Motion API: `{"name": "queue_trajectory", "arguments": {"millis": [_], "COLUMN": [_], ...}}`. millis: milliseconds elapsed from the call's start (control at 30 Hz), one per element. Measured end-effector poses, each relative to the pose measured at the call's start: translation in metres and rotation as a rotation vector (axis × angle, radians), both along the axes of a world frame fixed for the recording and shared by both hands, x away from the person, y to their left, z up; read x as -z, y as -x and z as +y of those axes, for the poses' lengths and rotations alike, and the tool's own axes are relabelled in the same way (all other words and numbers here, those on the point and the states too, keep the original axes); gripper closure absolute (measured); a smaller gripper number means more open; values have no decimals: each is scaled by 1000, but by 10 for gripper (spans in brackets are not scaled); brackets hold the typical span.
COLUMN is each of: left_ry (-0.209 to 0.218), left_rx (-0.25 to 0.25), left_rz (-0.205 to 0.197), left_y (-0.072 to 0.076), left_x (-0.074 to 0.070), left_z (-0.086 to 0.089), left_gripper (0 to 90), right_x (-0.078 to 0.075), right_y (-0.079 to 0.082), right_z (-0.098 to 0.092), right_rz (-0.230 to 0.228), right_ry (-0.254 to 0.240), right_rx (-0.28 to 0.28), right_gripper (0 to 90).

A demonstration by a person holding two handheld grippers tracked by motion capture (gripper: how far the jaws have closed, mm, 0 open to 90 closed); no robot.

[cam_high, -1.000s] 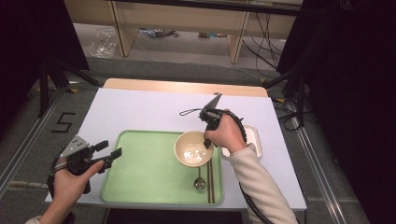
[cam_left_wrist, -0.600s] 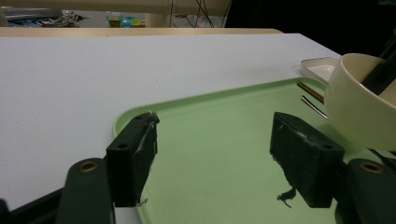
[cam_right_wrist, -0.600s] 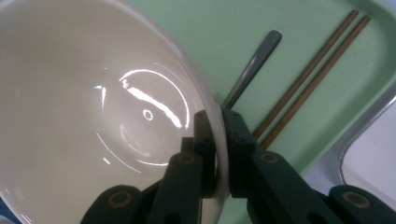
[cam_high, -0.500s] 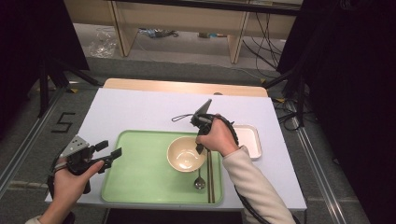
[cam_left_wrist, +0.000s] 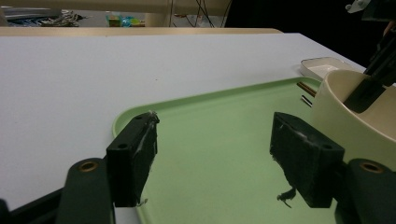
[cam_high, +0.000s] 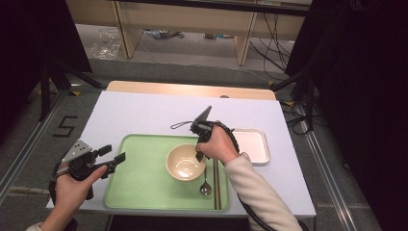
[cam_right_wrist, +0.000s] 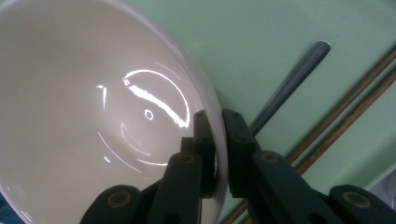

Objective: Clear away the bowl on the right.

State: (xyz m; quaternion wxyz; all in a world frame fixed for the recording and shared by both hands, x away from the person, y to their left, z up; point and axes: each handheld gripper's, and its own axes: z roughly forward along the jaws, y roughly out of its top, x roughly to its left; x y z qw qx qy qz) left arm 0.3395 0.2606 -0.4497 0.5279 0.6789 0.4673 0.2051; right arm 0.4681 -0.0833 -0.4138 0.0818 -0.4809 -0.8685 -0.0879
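Now pinching cream bowl (cam_high: pixel 185 161) rim with right gripper (cam_right_wrist: pixel 219 140): glossy, round, empty, on green tray (cam_high: pixel 139 183). Left gripper (cam_left_wrist: pixel 215 154) jaws spread, holding nothing.

A white table (cam_high: pixel 144 113) on grey floor (cam_high: pixel 29 139), wooden shelving (cam_high: pixel 192 19) behind, black curtains (cam_high: pixel 365 96) at both sides

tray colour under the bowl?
Light green tray; the cream bowl sits on it. Clearest in the high view.

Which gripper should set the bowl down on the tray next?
Right. The right gripper already pinches the bowl rim above the green tray; the left gripper waits open at the tray's left edge.
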Motion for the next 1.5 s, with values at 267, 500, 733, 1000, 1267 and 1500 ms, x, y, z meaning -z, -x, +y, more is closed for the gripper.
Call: {"name": "queue_trajectory", "arguments": {"millis": [267, 500, 733, 1000, 1267, 1500], "left_ry": [1, 1, 2, -3, -3, -4], "left_rx": [1, 2, 2, -1, -1, -4], "left_rz": [-2, -1, -2, 3, 2, 2], "left_y": [0, 0, 0, 0, 0, 1], "left_x": [0, 0, 0, 0, 0, 0], "left_z": [0, 0, 0, 0, 0, 0], "left_gripper": [318, 318, 318, 318, 318, 318], "right_x": [7, 14, 16, 2, -25, -46], "right_y": [0, 1, 0, -3, -5, -8], "right_z": [6, 11, 10, -2, -21, -45], "right_rz": [3, 9, 7, -61, -106, -138], "right_ry": [-9, 1, -5, -19, -86, -144], "right_rx": [-7, -20, -24, -41, -34, 17], "right_gripper": [853, 850, 852, 673, 608, 581]}}
